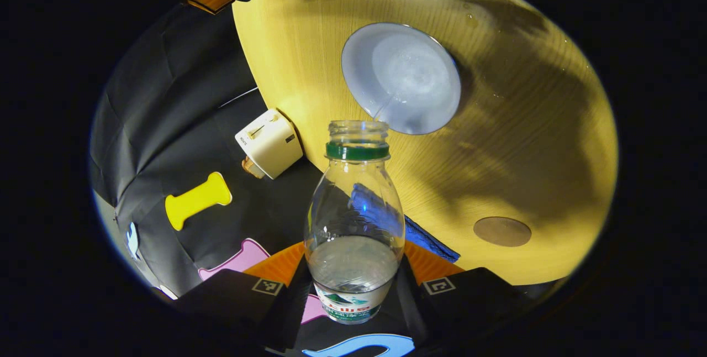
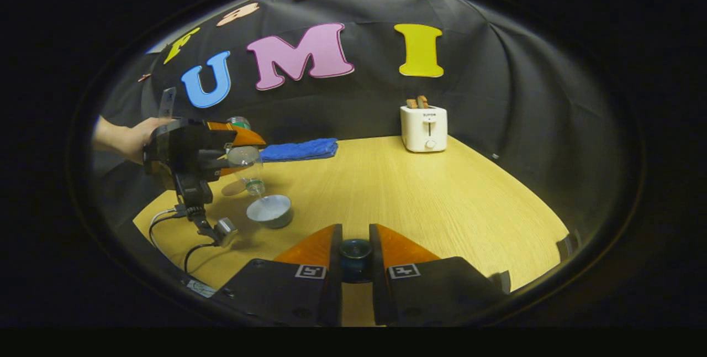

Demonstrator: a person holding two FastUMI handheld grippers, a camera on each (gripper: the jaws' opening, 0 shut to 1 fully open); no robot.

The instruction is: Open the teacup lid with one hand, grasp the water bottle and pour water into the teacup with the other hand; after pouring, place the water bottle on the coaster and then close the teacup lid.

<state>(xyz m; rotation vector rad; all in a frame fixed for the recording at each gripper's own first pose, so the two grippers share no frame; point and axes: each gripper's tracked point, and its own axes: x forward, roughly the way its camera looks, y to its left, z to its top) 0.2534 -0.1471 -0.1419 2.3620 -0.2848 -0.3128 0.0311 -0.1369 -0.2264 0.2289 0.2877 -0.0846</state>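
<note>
Water bottle [image 1: 354, 219] is clamped in the left tongs [image 1: 353, 290], fingers pressing on its lower body from both sides, and it's tipped neck-down over the teacup [image 1: 401, 77]. Cap is off, green ring around the neck, and a thin stream runs from the mouth into the open cup. About a third of the bottle has water in it. The cup sits on the yellow wooden desk [image 1: 525, 141] with water already pooled inside.

From the right gripper view you get the side angle: a hand [image 2: 124, 138] holds the left gripper up at the left, the bottle [image 2: 246, 164] tilted down with its mouth just above the teacup [image 2: 269, 210] rim.

The right tongs [image 2: 355, 252] are narrow, closed on a small dark round piece that looks like the teacup lid [image 2: 355, 255], held off to the side, well apart from the cup.

Other stuff: the round brown coaster [image 1: 502, 231] lies on the desk near the cup, nothing on it. A blue cloth [image 2: 299, 150] lies folded at the back edge of the desk, and a white toaster [image 2: 423, 127] stands further along with bread sticking out the top.
</note>
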